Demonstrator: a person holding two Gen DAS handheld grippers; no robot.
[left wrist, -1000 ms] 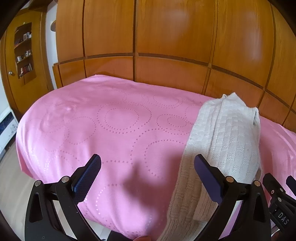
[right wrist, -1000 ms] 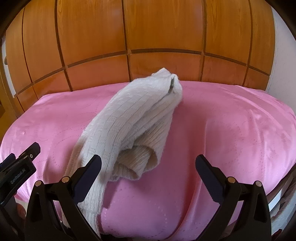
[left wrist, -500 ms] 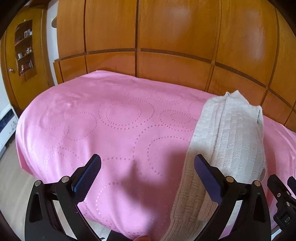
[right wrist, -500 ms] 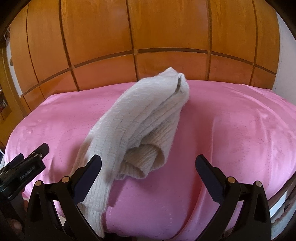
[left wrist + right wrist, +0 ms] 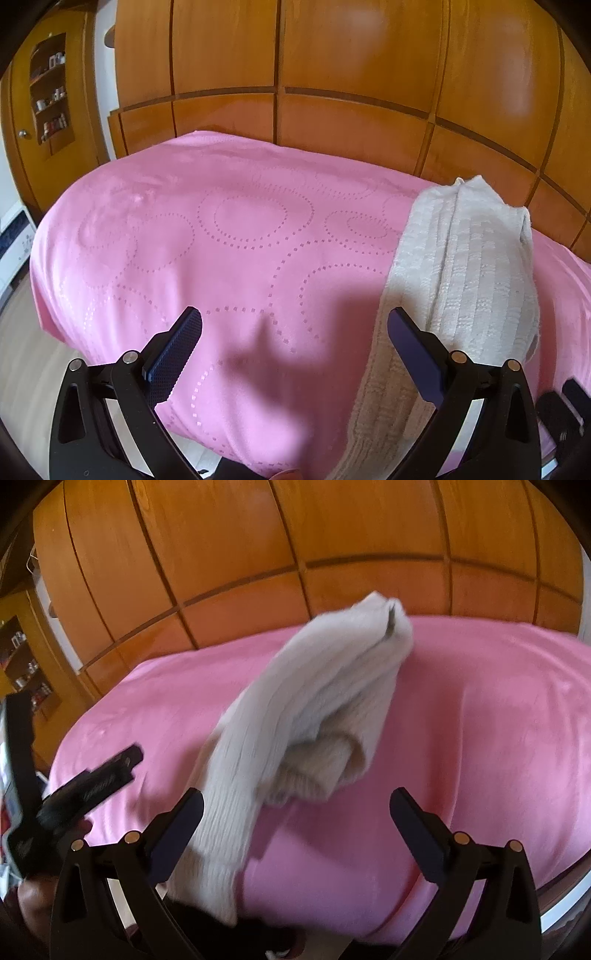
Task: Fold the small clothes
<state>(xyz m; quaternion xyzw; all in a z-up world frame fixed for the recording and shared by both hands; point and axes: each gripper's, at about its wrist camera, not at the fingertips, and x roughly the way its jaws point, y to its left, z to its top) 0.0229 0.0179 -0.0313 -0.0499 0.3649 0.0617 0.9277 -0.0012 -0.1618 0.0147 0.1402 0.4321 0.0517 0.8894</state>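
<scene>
A cream knitted garment lies partly folded on the pink bedspread, one long end hanging over the near edge. In the right wrist view the garment is a long bundle with a rolled cuff near the middle. My left gripper is open and empty, just left of the garment's hanging end. My right gripper is open and empty, above the bed's near edge, right of the hanging end. The left gripper also shows at the left of the right wrist view.
Wooden wardrobe panels stand close behind the bed. A wooden door with small shelves is at the far left. The floor shows below the bed's left corner. The bedspread stretches to the right of the garment.
Both grippers have shifted: the left view has risen slightly, and the right gripper has swung rightward, blurring its view. The left gripper now appears higher in the right view. The garment has not moved.
</scene>
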